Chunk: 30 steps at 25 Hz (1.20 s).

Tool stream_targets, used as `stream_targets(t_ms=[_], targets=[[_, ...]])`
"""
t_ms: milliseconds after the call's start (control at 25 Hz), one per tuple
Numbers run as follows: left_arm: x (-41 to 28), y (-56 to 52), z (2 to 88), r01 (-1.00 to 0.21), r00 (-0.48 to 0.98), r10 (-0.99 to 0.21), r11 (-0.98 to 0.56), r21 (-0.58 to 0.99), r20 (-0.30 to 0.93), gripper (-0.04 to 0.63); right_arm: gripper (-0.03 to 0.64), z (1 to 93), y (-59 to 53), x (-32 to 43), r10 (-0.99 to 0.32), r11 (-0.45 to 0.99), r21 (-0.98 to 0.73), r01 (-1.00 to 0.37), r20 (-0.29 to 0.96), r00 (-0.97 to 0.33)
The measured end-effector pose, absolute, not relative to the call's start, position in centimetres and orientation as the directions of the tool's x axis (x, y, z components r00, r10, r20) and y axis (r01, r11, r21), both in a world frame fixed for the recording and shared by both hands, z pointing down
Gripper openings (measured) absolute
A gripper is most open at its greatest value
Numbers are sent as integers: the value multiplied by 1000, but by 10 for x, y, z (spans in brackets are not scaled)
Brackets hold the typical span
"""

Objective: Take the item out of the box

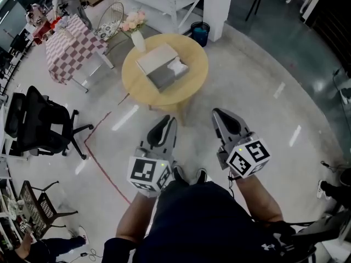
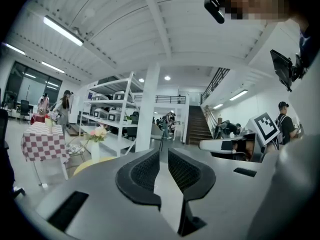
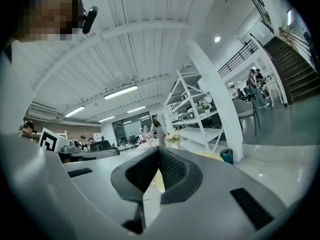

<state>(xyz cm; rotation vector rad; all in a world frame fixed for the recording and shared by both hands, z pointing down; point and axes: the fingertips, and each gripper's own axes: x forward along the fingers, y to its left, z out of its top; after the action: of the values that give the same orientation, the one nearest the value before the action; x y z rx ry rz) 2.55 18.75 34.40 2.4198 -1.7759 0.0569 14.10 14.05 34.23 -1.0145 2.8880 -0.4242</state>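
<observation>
A grey open box (image 1: 158, 66) lies on the round yellow table (image 1: 186, 86), with a white item (image 1: 177, 67) showing inside its right half. Both grippers hang close to my body, well short of the table and above the bare floor. My left gripper (image 1: 169, 120) (image 2: 163, 153) has its jaws drawn together to a thin slit with nothing between them. The jaws of my right gripper (image 1: 215, 113) (image 3: 159, 150) meet at the tips and hold nothing. The box does not show in either gripper view; only the table's edge (image 2: 87, 165) (image 3: 210, 155) does.
A white vase of pink flowers (image 1: 136, 30) (image 2: 96, 140) stands at the table's far left rim. Beyond are a blue bin (image 1: 200, 33), a white pillar (image 1: 218, 4), and a checkered table (image 1: 71, 45). A black office chair (image 1: 35, 122) sits at my left.
</observation>
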Motion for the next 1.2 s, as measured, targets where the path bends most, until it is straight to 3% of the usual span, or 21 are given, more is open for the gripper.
stream_targets(t_ms=[640,1200], targets=[[-72,206,334,-939,334,-941,-328,107,46,66,12,302,156,78,-728,680,-209,-702,-77,-682],[-105,204,350,-931,349,-935,-339,133,57,66,12,310,158,55,-755,652,-134,-746,-31,-655]])
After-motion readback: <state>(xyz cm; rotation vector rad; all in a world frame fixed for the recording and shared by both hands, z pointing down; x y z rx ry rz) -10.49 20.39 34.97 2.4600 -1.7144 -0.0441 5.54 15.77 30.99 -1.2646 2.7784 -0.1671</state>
